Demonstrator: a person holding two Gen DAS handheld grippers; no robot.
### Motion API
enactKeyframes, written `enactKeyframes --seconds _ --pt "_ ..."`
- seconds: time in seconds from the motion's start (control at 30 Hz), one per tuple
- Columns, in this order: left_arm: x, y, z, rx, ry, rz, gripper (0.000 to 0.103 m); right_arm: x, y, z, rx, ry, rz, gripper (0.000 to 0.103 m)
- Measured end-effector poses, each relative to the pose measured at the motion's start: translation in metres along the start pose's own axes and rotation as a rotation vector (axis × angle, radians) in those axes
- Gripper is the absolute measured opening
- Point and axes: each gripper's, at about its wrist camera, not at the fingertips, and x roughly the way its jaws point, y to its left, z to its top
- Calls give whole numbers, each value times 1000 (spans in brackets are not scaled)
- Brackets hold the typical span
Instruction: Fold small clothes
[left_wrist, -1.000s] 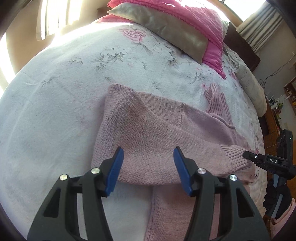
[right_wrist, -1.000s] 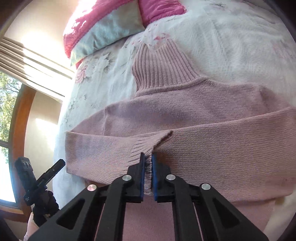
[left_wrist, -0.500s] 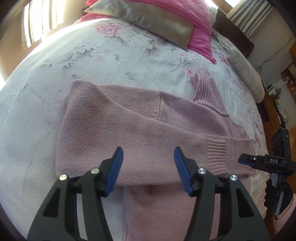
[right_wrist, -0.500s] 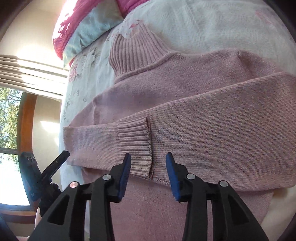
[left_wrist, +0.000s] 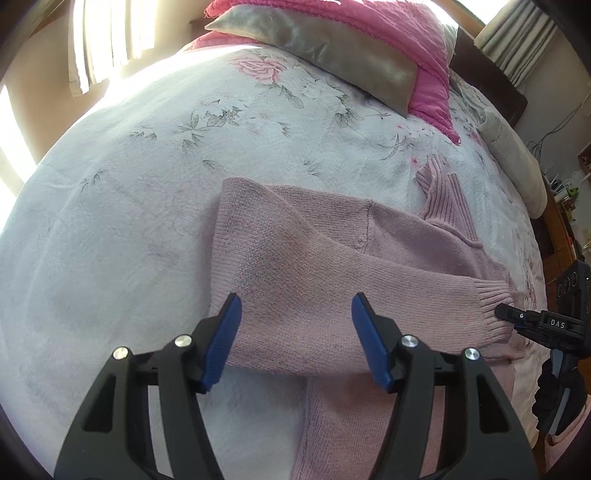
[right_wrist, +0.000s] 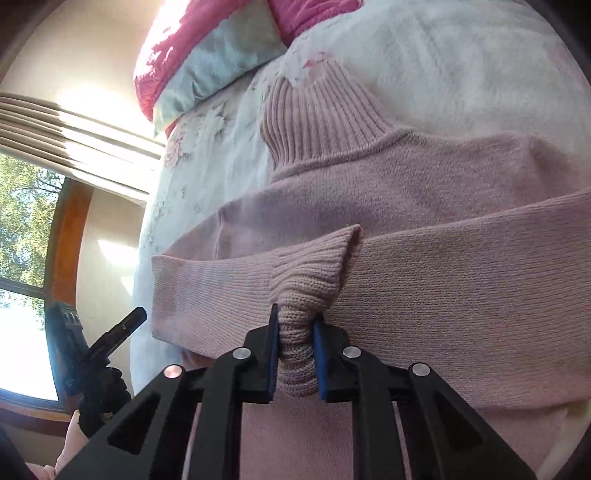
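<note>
Pinching ribbed cuff (right_wrist: 306, 273) of pink sweater (left_wrist: 332, 269) w/ right gripper (right_wrist: 295, 350), on floral bedspread (left_wrist: 147, 184).

Lying flat mid-bed, sleeve folded across chest, ribbed collar (right_wrist: 314, 122) toward pink pillows (left_wrist: 332, 22). Right pads (right_wrist: 272, 354) clamped on bunched cuff knit, lifted slightly. Left gripper (left_wrist: 295, 332) spread wide, holding nothing, hovering above sweater's folded edge near shoulder side. Right tool's tip seen in left cam at cuff end.
</note>
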Motion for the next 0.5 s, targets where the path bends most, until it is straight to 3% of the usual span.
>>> enactKeyframes --seconds 0.13,0.23,0.33,0.43,0.47,0.5 --pt "14 -19 1 29 22 -18 62 -57 -25 1 30 -108 -56 16" --pt "28 -33 -1 53 43 -19 63 -87 -50 -4 33 -149 -160 16" --pt "45 -44 -5 71 71 -4 63 -94 -82 -10 84 -135 -203 16" --pt "67 -51 -9 101 111 43 63 -75 -102 -12 92 -84 -266 17" --pt "74 -52 -11 110 124 57 63 -64 -107 -13 93 -51 -300 19" --pt "79 -52 -11 119 134 73 63 -53 -110 -15 95 -11 -338 27"
